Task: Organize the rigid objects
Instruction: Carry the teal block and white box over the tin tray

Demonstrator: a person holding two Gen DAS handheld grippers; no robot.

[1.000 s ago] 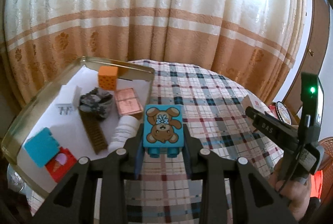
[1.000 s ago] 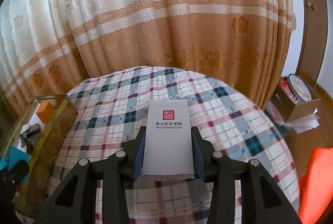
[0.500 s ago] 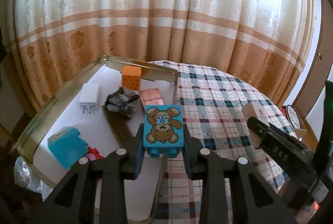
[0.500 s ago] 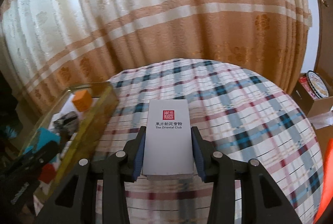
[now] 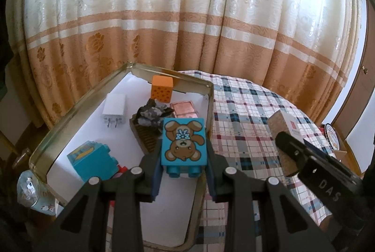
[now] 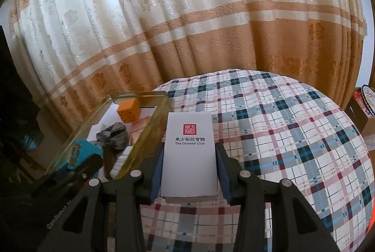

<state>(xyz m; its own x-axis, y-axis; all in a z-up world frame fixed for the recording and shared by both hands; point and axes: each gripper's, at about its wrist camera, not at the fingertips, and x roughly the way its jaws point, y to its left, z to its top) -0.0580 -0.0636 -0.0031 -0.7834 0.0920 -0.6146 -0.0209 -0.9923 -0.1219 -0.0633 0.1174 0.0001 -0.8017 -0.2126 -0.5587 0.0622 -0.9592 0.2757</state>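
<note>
Left gripper [image 5: 184, 166]: jaws clamped on the flanks of a blue bear block [image 5: 184, 140], picture face up toward the camera, bear upside down, studs toward the lens at lower centre of the left wrist view. Held by the sides probably so the printed face stays visible and the block can drop flat. Carried above the near right part of the gold tin tray [image 5: 77, 109], whose rim runs from upper centre down to lower left.

Already in the tray, on its white liner: orange cube [image 5: 161, 89] at the far wall, white charger [image 5: 114, 106] to its left, crumpled grey lump [image 5: 152, 114] on a brown comb-like strip [image 5: 146, 138], pink-copper tile [image 5: 184, 109] just beside, blue block [image 5: 92, 161] at lower left with something red beneath. Clearly the collecting place; bare liner left at the bottom centre, the likeliest spot for the bear block.

Right gripper [image 6: 189, 172]: jaws pressed against the long edges of a white card box [image 6: 190, 153] marked "The Oriental Club", label up, lower centre of the right wrist view. Box hanging over the plaid tablecloth [image 6: 293, 134], just right of the tray's wall [image 6: 150, 132], not yet over the liner. Seen also at centre right of the left wrist view, above the cloth. Probably waiting its turn so the two grippers do not crowd each other above the tray.
</note>
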